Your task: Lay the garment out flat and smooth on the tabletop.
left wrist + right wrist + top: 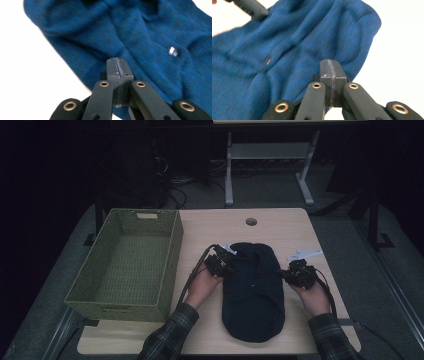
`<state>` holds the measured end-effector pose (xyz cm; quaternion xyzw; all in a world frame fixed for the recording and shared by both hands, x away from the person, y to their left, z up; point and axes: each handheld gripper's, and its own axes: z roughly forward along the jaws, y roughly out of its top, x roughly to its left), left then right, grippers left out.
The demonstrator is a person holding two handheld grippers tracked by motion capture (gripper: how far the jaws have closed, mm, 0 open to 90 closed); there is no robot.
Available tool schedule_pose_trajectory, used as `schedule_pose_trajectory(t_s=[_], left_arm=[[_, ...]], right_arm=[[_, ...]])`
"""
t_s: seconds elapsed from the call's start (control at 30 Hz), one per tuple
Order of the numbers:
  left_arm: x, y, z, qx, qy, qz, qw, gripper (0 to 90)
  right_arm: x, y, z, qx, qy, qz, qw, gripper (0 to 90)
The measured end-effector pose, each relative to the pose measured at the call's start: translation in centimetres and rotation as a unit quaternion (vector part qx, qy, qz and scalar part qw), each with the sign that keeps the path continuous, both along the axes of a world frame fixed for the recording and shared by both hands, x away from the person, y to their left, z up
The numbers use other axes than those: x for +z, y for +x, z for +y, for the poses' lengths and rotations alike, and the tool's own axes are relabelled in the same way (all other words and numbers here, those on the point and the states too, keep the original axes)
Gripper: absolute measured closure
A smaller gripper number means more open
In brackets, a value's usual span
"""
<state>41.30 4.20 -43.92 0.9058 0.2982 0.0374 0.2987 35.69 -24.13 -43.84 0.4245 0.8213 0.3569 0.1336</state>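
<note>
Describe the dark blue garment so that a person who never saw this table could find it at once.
On the light wooden table, right of the green woven basket, lies the dark blue knitted garment, folded into a long oval. It sits between the left gripper and right gripper, the table's sole cloth item.

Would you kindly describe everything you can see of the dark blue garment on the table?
The blue garment is a soft ribbed knit, blue in the gripper views and almost black from above. It lies flat, folded into a long rounded bundle with gentle creases, on the pale wooden table, right of the green woven basket. A small shiny spot, perhaps a button, sits on its front. The left gripper and right gripper, both shut, are at its two side edges; whether they pinch fabric is unclear.
</note>
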Motion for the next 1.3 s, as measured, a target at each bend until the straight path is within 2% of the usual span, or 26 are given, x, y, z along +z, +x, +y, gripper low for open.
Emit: schedule_pose_trajectory(t_s=[0.03, 0.07, 0.1, 0.13, 0.2, 0.33, 0.4, 0.43, 0.57, 0.7, 0.9, 1.07, 1.23, 1.3], left_arm=[[0.1, 0.3, 0.1, 0.005, -0.001, -0.003, 1.0000, 90.0], [0.1, 0.6, 0.1, 0.011, -0.002, -0.005, 0.9999, 90.0], [0.0, 1.2, 0.1, 0.015, -0.002, -0.006, 0.9999, 90.0], [-0.2, 1.5, 0.0, 0.016, -0.002, -0.005, 0.9999, 90.0], [-0.4, 1.7, -0.2, 0.017, -0.002, -0.005, 0.9998, 90.0], [-1.3, 2.1, -0.5, 0.016, 0.013, 0.003, 0.9998, 90.0], [-1.4, 2.1, -0.3, 0.016, 0.011, 0.006, 0.9998, 90.0], [-1.4, 2.0, -0.3, 0.016, 0.012, 0.005, 0.9998, 90.0], [-1.3, 1.3, -0.2, 0.010, 0.019, 0.002, 0.9998, 90.0], [-1.3, 0.3, 0.3, 0.005, 0.014, 0.003, 0.9999, 90.0], [-1.4, -1.7, 1.0, -0.004, 0.007, 0.005, 1.0000, 90.0], [-1.4, -2.6, 1.3, -0.008, 0.004, 0.011, 0.9999, 90.0], [-1.3, -3.8, 1.8, -0.013, 0.008, 0.011, 0.9998, 90.0], [-1.3, -4.5, 2.1, -0.017, 0.010, 0.013, 0.9997, 90.0]], right_arm=[[-0.1, 0.6, 0.0, -0.006, 0.001, 0.010, 0.9999, 89.6], [-0.2, 1.2, -0.1, -0.010, -0.003, 0.004, 0.9999, 89.7], [-0.5, 2.1, -0.4, -0.020, 0.004, -0.002, 0.9998, 89.6], [-0.7, 2.6, -0.5, -0.023, 0.002, 0.009, 0.9997, 89.7], [-1.0, 3.1, -0.5, -0.027, -0.005, 0.011, 0.9996, 89.7], [-2.0, 4.0, -0.6, -0.027, -0.007, 0.010, 0.9996, 89.7], [-2.6, 4.1, -0.3, -0.025, -0.022, 0.022, 0.9992, 89.7], [-2.8, 4.1, -0.2, -0.023, -0.025, 0.019, 0.9992, 89.7], [-2.7, 3.7, 0.1, -0.016, -0.032, 0.020, 0.9992, 89.7], [-2.6, 3.2, 0.3, -0.009, -0.034, 0.025, 0.9991, 89.7], [-2.5, 1.5, 0.7, 0.007, -0.038, 0.030, 0.9988, 89.7], [-2.4, 0.6, 1.0, 0.016, -0.043, 0.029, 0.9985, 89.7], [-2.3, -0.7, 1.3, 0.029, -0.043, 0.034, 0.9980, 89.6], [-2.3, -1.4, 1.6, 0.037, -0.045, 0.028, 0.9979, 89.6]])
